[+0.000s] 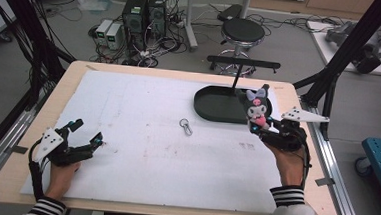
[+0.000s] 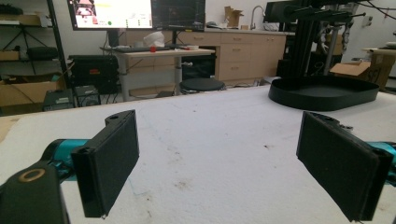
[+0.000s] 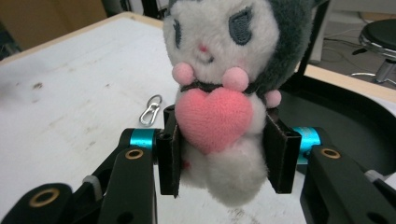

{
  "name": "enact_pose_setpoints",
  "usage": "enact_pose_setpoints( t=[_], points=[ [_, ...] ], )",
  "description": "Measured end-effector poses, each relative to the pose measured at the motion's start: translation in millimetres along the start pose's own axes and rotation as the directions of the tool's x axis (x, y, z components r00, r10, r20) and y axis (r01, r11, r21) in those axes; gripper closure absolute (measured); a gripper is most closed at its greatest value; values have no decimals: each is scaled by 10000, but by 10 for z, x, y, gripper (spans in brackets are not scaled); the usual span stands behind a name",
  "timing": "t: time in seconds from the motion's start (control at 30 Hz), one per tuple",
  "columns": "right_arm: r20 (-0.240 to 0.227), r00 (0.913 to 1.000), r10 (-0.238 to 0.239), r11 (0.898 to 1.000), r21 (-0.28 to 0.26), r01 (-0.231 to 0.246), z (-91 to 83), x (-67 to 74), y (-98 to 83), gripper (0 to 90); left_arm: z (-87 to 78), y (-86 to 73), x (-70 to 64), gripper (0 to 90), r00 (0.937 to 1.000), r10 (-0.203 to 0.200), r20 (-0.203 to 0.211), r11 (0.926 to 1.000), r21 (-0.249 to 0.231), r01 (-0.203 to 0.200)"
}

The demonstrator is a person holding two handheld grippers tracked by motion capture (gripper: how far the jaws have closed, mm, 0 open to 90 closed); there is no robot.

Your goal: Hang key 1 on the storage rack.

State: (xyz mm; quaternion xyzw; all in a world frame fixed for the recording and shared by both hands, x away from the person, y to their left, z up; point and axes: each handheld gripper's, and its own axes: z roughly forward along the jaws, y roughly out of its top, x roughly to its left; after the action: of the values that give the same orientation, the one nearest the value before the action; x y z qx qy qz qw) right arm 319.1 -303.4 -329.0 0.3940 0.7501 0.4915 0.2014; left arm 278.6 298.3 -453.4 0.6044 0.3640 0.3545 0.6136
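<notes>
Plush grey-and-white doll with a pink heart (image 3: 219, 93) is being clamped upright at its lower body by the right gripper (image 1: 266, 128), right of centre beside the black oval tray (image 1: 213, 105), presumably for hanging on its stand, while the left gripper (image 1: 83, 142) is idling agape at lower left.

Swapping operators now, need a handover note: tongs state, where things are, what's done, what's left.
Right tongs: shut on the plush toy, gripping its lower body, toy upright, held above the table near the black tray.
Left tongs: open, nothing between the pads, low over the white mat at the near left.
Metal clip: lies loose on the mat, between the two tongs, just in front of the tray.
Done: toy picked up.
Left: toy not yet set down; likely it goes with the clip or the tray stand, so probably the clip needs handling next.
</notes>
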Motion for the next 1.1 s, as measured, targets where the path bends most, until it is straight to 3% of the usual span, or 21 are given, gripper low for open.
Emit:
enact_pose_setpoints(
  t=[0.5, 0.87, 1.1],
  points=[
    [736, 9960, 504, 9972, -592, -461, 118, -214, 250, 559, 2, -1, 2, 135, 10000, -42, -11, 10000, -10, 42],
    [965, 9924, 767, 9957, -594, -712, 259, -324, 454, 557, 2, -1, 3, 134, 10000, -85, -6, 10000, -21, 85],
    [1131, 9867, 1166, 9921, -589, -1105, 333, -399, 444, 558, 2, 0, 4, 135, 10000, -96, -6, 10000, -16, 96]
  ],
)
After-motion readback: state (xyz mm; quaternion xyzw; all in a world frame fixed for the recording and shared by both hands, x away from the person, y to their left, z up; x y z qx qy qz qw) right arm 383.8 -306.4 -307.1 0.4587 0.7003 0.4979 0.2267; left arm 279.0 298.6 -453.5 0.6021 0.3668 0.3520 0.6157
